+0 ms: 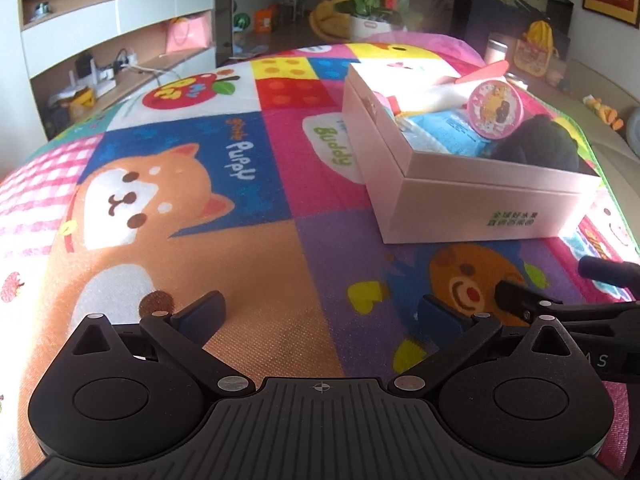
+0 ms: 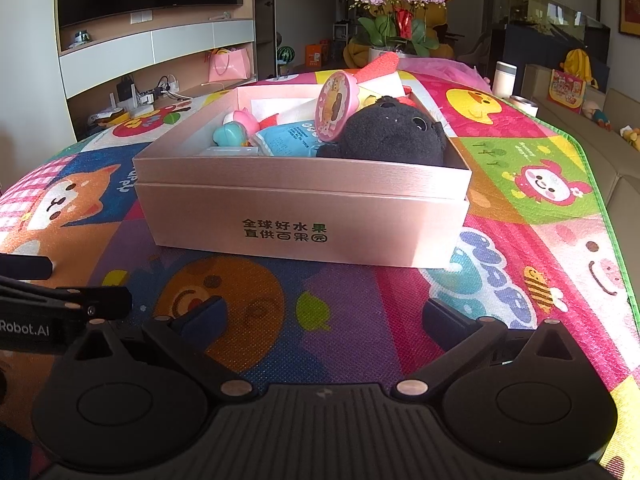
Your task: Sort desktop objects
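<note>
A pink cardboard box (image 2: 304, 216) stands on the cartoon play mat (image 2: 520, 240), straight ahead in the right wrist view and at the upper right (image 1: 472, 208) in the left wrist view. Inside lie a black plush toy (image 2: 394, 132), a round pink toy with a handle (image 2: 336, 106), a blue packet (image 2: 288, 140) and a small teal and pink toy (image 2: 234, 132). My right gripper (image 2: 326, 316) is open over the mat just in front of the box. Left of the box, my left gripper (image 1: 320, 312) is open over the mat (image 1: 248, 208), with nothing between its fingers.
Each gripper shows at the edge of the other's view: the right one (image 1: 560, 308) and the left one (image 2: 60, 308). A white cup (image 2: 503, 76) stands at the mat's far right. Shelves (image 2: 160, 48) and a flower pot (image 2: 396, 16) lie beyond, with a sofa (image 2: 616, 128) on the right.
</note>
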The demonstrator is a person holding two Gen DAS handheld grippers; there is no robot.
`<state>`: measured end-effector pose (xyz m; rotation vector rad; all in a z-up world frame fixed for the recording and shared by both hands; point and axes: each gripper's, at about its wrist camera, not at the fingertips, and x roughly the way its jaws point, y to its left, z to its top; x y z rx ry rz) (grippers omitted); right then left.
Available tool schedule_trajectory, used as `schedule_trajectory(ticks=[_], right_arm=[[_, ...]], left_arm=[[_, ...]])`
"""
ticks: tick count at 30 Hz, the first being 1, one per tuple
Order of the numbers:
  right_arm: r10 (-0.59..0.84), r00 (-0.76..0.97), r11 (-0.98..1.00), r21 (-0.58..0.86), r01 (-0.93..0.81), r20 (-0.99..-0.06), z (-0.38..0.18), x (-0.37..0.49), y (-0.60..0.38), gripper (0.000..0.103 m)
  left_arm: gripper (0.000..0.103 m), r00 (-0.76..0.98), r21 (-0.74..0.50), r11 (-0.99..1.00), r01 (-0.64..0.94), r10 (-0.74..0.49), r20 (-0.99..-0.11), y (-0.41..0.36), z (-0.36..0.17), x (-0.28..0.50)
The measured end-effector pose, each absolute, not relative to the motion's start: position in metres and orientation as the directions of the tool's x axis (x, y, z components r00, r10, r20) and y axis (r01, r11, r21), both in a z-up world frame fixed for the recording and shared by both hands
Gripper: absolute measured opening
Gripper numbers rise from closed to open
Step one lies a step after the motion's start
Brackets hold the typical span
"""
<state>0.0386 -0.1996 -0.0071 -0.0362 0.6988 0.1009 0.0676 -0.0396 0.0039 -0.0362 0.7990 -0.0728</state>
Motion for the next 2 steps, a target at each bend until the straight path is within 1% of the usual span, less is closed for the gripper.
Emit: schedule_trajectory(ticks=[2], right_arm=[[0.082,0.761,0.994,0.002,-0.105,-0.644,-0.0073,0.0388,-0.1978,0.103]], left_arm=[[0.103,0.704,-0.046,0.997,0.055,-0.071,-0.707,-0.0416,0.0028,0.0654]])
